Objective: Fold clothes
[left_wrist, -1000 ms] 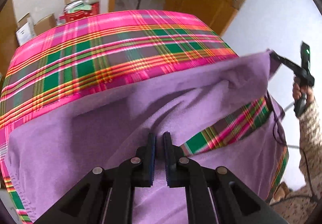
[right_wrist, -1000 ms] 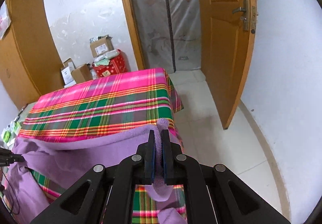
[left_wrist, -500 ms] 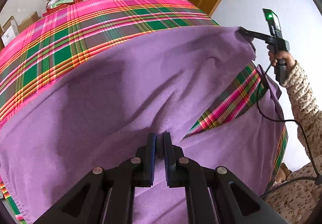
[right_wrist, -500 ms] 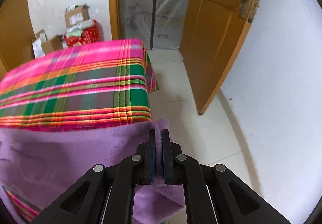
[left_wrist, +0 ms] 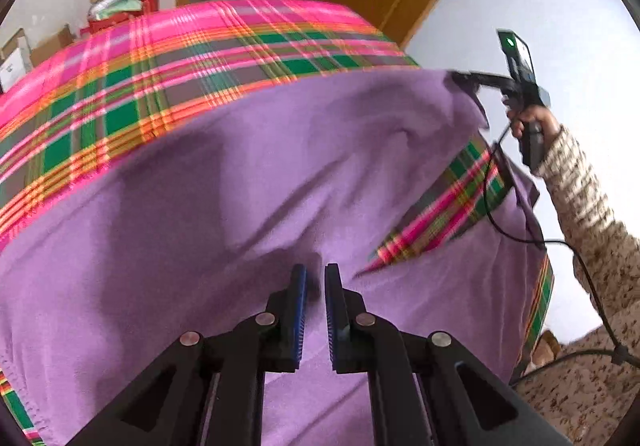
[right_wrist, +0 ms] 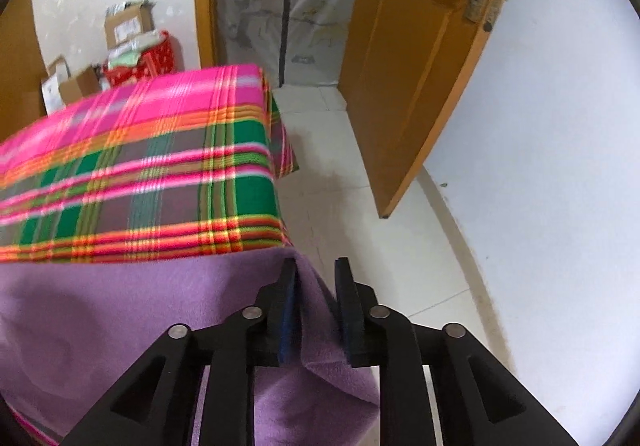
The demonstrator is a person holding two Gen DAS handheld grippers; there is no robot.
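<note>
Jaws on both grippers have just parted, the left gripper point(left_wrist: 315, 310) and right gripper point(right_wrist: 316, 310) letting go of the purple cloth point(left_wrist: 224, 181), which now lies doubled over the plaid table's point(left_wrist: 168, 57) near edge, suggesting this fold is laid.

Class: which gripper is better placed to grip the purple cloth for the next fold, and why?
Probably the right gripper: its open jaws straddle a corner of the purple cloth. The left gripper sits over flat mid-cloth, its jaws narrow.
</note>
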